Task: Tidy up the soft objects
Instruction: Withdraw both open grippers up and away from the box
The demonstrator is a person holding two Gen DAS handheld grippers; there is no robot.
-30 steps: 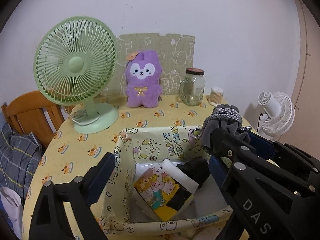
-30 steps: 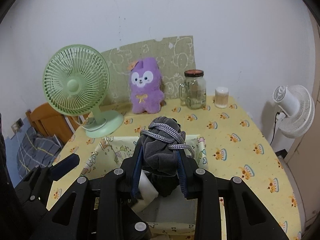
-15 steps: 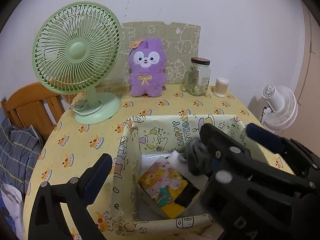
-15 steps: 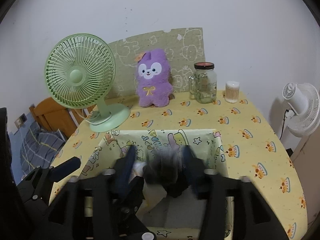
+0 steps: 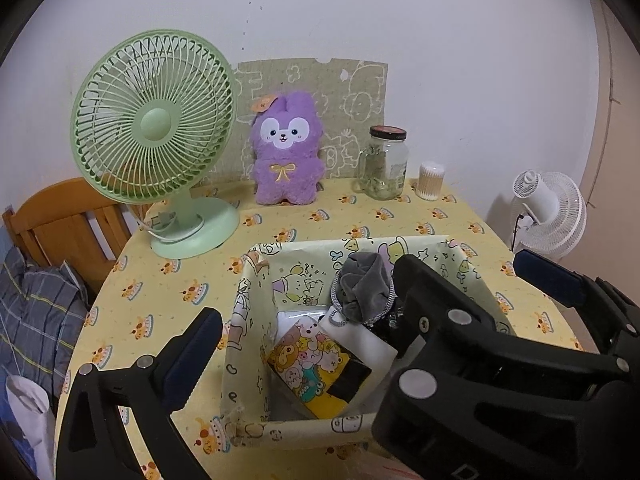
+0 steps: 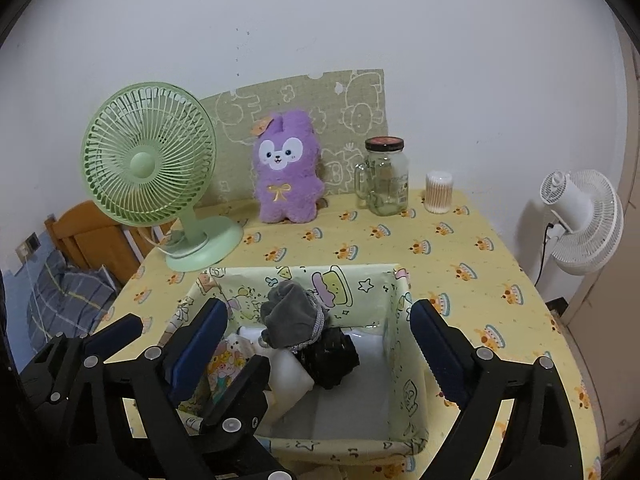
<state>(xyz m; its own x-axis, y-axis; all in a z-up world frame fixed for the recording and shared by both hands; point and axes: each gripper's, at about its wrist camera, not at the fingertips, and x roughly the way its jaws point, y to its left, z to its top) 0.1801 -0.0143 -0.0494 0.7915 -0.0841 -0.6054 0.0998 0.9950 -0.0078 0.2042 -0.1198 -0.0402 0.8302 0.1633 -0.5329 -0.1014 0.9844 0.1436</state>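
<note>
Two hand-held grippers hung at the lower frame over a cartoon-printed yellow box (image 6: 400, 332): right hand-held gripper (image 6: 320, 332) opening, released; left hand-held gripper (image 5: 360, 308) wide, empty. Grey velvet scrunchie bundle (image 6: 294, 314) lay inside, centre.

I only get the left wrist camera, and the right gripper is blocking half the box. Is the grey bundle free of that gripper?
Observer: Yes. The right gripper is opening its jaws, and both its fingers stand clear of the grey bundle.
Operator: What is the bundle lying on?
Observer: It lies on a black soft item and a white block, inside the box.
Operator: Any room left in there?
Observer: Yes, the right part of its floor is bare.
</note>
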